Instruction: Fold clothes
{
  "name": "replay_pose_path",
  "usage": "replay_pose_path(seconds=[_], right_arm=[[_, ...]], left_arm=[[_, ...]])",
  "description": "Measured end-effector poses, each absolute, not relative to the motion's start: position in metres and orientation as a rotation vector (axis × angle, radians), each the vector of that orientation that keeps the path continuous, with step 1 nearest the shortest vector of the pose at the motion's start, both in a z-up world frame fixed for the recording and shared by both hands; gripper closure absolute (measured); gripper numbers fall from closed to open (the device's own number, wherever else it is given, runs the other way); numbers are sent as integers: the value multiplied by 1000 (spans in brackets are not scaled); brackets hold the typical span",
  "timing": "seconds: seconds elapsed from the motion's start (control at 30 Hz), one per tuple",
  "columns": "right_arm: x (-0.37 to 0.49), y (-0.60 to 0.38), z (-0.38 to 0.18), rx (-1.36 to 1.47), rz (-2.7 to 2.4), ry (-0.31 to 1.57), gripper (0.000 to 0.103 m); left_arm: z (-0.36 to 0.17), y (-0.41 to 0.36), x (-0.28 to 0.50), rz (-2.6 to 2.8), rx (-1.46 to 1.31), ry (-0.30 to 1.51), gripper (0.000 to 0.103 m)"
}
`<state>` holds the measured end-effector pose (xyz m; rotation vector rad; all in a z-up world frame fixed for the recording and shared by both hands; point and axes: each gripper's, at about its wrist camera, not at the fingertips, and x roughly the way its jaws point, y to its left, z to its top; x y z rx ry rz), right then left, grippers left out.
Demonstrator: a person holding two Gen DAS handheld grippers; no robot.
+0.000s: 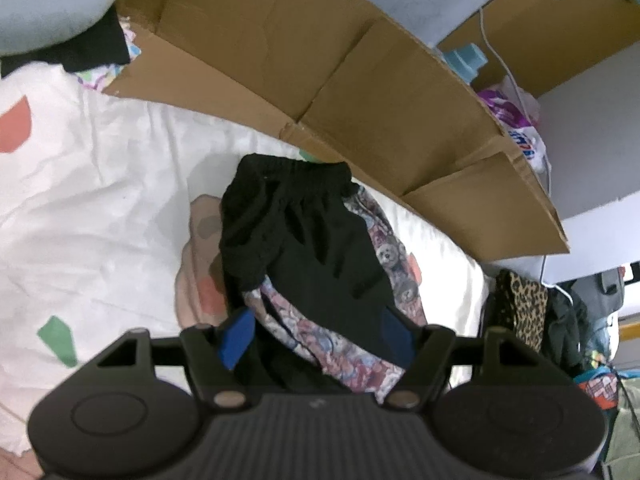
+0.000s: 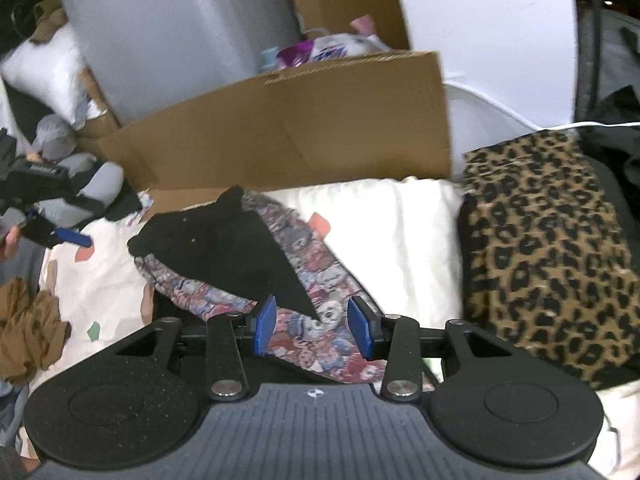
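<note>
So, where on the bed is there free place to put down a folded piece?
Bare sheet lies left of the black garment, below the cardboard box. A narrower white strip runs between the printed teddy-bear fabric and the leopard-print cloth. It is crowded around the brown crumpled garment.

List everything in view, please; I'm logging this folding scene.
shorts: one, black, on the printed garment
printed garment: one, bear pattern, on the sheet
sheet: one, white with coloured patches, under the clothes
cardboard: brown, behind the clothes
leopard cloth: one, tan and black, right of the sheet
brown cloth: one, crumpled, sheet's left edge
left gripper: black, blue pads, open above the garments
right gripper: black, blue pads, open over the printed garment
</note>
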<state>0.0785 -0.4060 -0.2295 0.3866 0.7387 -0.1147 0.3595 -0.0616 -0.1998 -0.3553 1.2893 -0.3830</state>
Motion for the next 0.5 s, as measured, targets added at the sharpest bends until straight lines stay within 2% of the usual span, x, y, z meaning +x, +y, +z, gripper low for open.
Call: replay_pose_path(seconds=[0.33,0.4,0.5], right_arm=[[111,-374,-273,283,-2,797,56],[115,-371,-279,257,17,804,50],[119,-366,-288,224,29,817,50]], left_arm=[[-261,-62,364,-405,-391,1266,30],[-273,-63,364,-414,-364,1255,30],[-292,-61,368,-424,-356,1233,31]])
